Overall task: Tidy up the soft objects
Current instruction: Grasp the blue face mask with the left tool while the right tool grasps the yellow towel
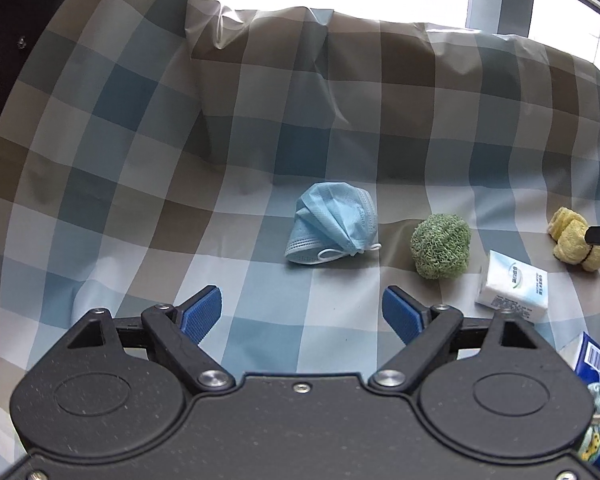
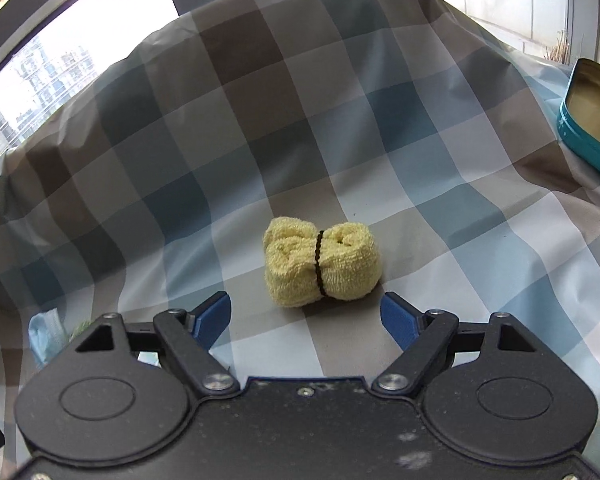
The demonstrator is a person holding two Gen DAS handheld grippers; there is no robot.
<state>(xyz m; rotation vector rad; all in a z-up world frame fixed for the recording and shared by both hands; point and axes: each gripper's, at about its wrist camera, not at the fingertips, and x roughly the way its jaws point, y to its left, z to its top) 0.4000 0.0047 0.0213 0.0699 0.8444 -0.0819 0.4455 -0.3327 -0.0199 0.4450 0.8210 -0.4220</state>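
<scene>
While both grippers hang with fingers apart and nothing between them, the right gripper (image 2: 305, 312) faces the rolled yellow towel (image 2: 321, 267) just ahead on the checked desk cloth (image 2: 440, 216), the left gripper (image 1: 302, 312) the crumpled blue face mask (image 1: 334, 224), beside a green scrubber (image 1: 441, 246).

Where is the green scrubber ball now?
In the left wrist view, the green scrubber ball lies right of centre, between the blue face mask and white tissue pack.

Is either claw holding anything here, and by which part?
Nothing held. Left claw open, short of the mask; right claw open before the yellow towel roll.
</scene>
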